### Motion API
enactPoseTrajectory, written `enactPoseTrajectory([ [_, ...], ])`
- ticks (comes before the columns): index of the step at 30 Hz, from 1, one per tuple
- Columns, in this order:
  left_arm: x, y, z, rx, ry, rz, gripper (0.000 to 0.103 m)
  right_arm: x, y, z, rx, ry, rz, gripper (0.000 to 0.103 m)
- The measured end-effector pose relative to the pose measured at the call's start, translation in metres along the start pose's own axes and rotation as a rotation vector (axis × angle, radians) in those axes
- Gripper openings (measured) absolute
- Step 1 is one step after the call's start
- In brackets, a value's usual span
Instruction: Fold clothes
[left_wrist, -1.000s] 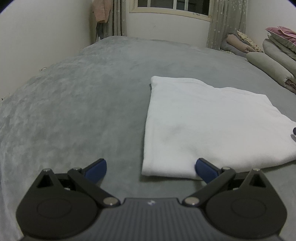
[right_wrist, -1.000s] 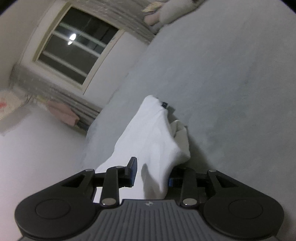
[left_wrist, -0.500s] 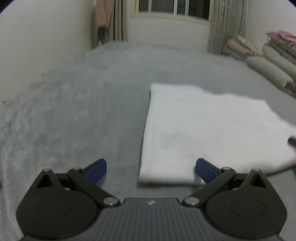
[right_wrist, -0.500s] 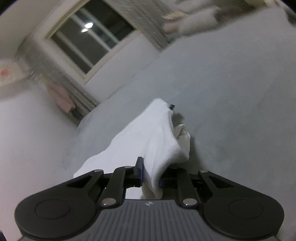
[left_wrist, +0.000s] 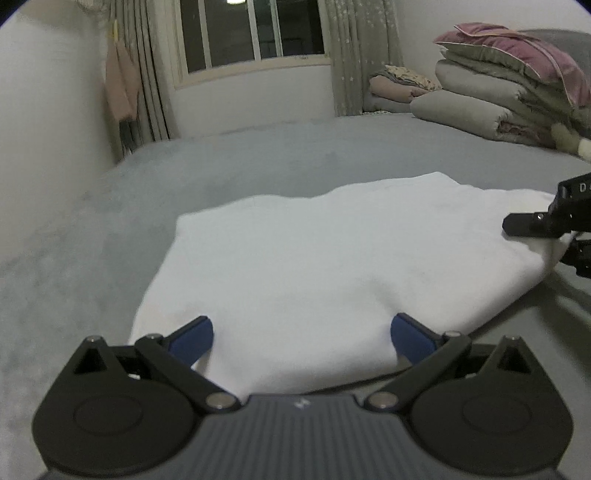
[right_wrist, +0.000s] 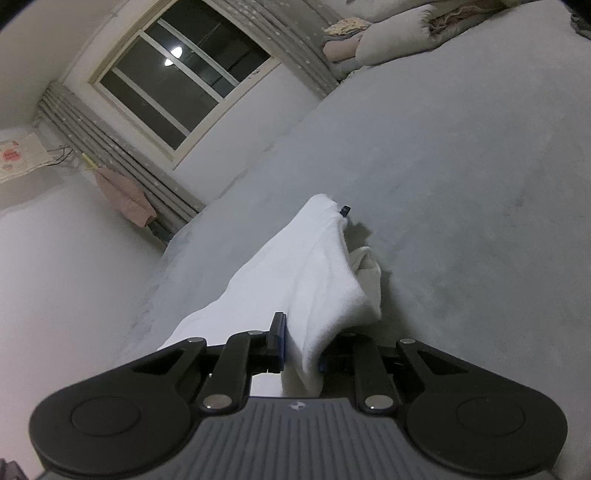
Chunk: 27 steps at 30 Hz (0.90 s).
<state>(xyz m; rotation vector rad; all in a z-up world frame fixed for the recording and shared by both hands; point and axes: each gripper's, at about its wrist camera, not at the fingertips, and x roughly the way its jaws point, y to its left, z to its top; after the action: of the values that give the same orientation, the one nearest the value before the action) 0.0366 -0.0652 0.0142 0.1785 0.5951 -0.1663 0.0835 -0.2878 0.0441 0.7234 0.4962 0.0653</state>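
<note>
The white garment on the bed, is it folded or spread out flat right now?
Folded: the white garment lies as a doubled rectangle on the grey bed, layered edges showing where the right tool pinches it.

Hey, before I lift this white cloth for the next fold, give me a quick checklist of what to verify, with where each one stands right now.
1. Right claw shut on the white cloth: ok, fabric is pinched between its fingers.
2. Left claw gripping the near edge: not ok, it is open with the cloth between its fingers.
3. Cloth lying flat on the grey bed: mostly ok, the right end is lifted and bunched.
4. How many layers the right claw holds: cannot tell.
5. Stacked bedding away from the cloth: ok.
</note>
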Motion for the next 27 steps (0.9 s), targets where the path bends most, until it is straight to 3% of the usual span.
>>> enactPoseTrajectory([
  [3, 0.000, 0.002, 0.002, -0.002, 0.000, -0.008, 0.103, -0.003, 0.015, -0.002, -0.087, -0.026, 0.009, 0.017],
  [6, 0.001, 0.005, 0.004, -0.004, 0.000, -0.016, 0.103, -0.004, 0.021, -0.003, -0.079, -0.035, 0.031, 0.017],
  [16, -0.001, 0.008, 0.018, -0.017, -0.021, -0.051, 0.103, 0.006, -0.038, -0.005, 0.322, 0.026, 0.041, 0.024],
  [18, 0.001, 0.009, 0.028, -0.047, -0.017, -0.067, 0.103, 0.005, -0.044, -0.006, 0.343, 0.023, 0.050, 0.024],
  [20, 0.009, 0.005, 0.037, -0.039, 0.008, -0.050, 0.103, 0.003, -0.044, -0.006, 0.328, 0.019, 0.047, 0.025],
  [23, 0.036, -0.010, 0.038, 0.025, 0.115, 0.000, 0.103, 0.001, -0.044, -0.007, 0.296, 0.017, 0.036, 0.025],
  [27, 0.042, -0.013, 0.048, 0.046, 0.149, 0.007, 0.103, -0.003, -0.050, -0.005, 0.304, 0.024, 0.043, 0.025],
])
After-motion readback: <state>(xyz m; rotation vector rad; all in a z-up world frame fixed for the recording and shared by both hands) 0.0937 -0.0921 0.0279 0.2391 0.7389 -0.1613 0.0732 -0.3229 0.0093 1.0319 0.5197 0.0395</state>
